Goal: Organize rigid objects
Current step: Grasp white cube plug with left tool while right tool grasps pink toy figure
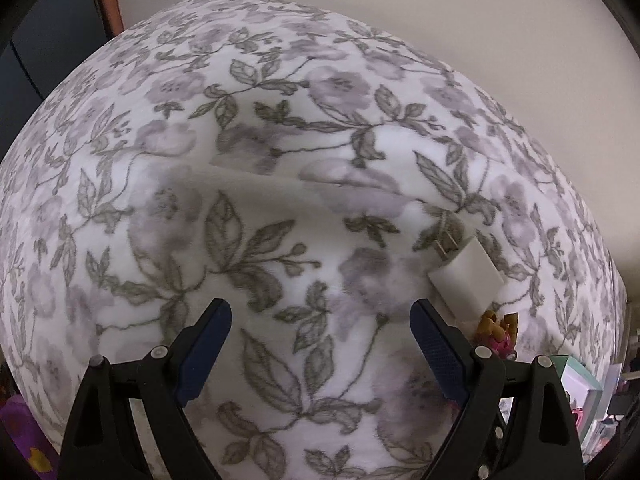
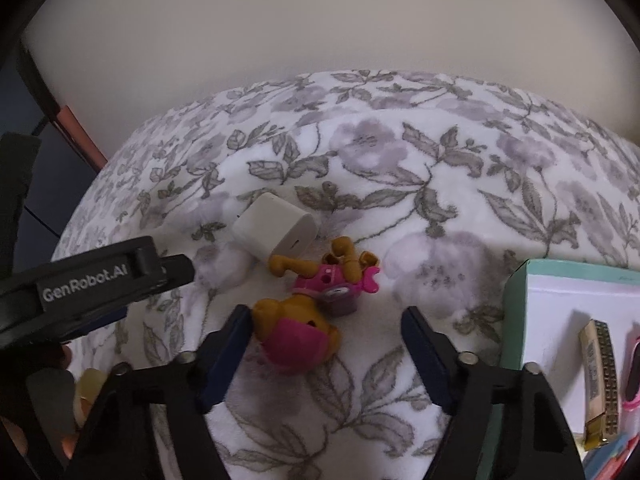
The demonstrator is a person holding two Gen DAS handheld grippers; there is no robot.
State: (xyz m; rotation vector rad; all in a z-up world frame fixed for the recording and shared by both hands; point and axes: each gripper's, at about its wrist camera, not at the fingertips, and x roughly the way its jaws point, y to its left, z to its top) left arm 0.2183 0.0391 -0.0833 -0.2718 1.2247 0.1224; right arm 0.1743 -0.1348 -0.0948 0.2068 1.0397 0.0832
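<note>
Toy dog (image 2: 300, 340) lies between right gripper (image 2: 324, 320) fingers, jaws apart, right pad clear. Left gripper (image 1: 320, 320) wide, empty; charger (image 1: 466, 276) beyond its right finger. Only right view shows box (image 2: 516, 304).

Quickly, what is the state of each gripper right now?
Left gripper: open, holding nothing, above the floral blanket.
Right gripper: open; the pink and tan plastic toy dog lies between its jaws, not clamped.
</note>
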